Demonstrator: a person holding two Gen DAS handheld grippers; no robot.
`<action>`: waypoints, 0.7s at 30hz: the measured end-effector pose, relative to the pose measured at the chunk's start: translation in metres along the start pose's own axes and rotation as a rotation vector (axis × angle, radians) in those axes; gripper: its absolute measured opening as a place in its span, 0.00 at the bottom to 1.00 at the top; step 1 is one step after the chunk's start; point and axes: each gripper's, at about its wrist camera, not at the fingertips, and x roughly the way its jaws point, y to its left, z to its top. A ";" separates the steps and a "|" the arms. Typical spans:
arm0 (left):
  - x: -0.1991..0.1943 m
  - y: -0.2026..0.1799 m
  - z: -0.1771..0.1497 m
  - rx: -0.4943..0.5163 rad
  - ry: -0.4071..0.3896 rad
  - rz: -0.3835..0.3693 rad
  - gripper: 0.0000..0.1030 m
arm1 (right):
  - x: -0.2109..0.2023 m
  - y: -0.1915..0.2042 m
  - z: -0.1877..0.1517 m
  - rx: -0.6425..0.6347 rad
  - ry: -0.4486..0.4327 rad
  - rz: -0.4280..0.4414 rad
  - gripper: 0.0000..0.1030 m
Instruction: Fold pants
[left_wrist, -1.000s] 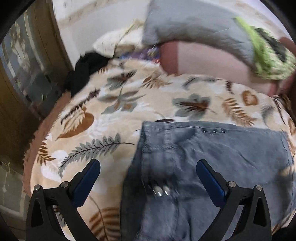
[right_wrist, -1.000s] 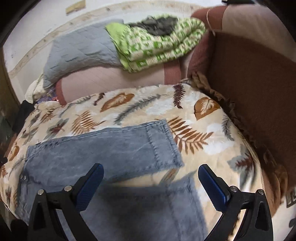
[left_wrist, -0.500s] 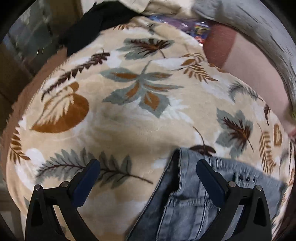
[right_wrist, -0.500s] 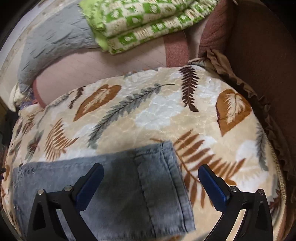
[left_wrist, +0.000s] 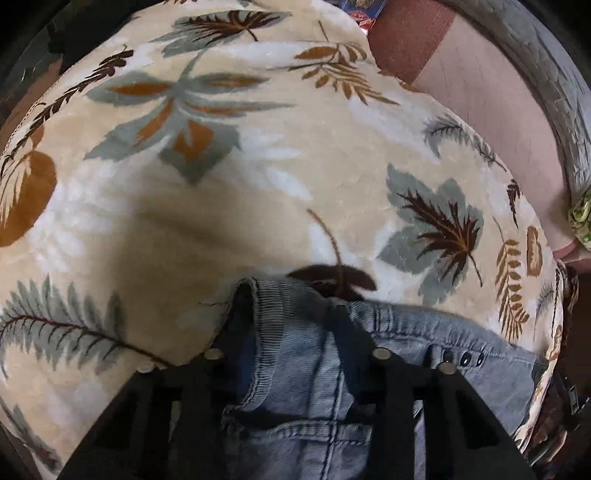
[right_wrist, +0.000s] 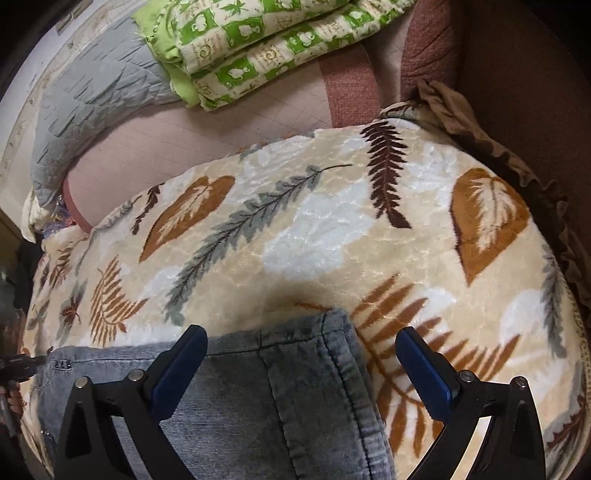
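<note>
- My left gripper (left_wrist: 295, 332) is clamped on the pants (left_wrist: 325, 398): the fingers have drawn together over the bunched waistband corner, and denim fills the gap between them.
- My right gripper (right_wrist: 301, 354) stands wide apart, its blue pads (right_wrist: 424, 373) straddling the hem corner of the pants (right_wrist: 266, 398), gripping nothing.
- The pants lie on the leaf-print blanket (right_wrist: 314, 236), along its near edge.
- Past the blanket I see a green quilt (right_wrist: 258, 48) stacked on a grey one (right_wrist: 92, 96).

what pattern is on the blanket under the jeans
Beige blanket printed with brown, grey, white leaves; clearest from the right wrist.
</note>
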 end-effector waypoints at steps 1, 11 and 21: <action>0.000 -0.003 0.001 0.004 0.000 -0.030 0.17 | 0.003 -0.001 0.003 0.006 0.012 0.011 0.92; -0.008 -0.019 -0.007 0.077 -0.041 -0.030 0.03 | 0.051 -0.006 0.006 0.029 0.116 -0.016 0.63; -0.076 -0.023 -0.029 0.117 -0.194 -0.125 0.02 | -0.039 0.005 -0.008 -0.009 -0.042 0.011 0.20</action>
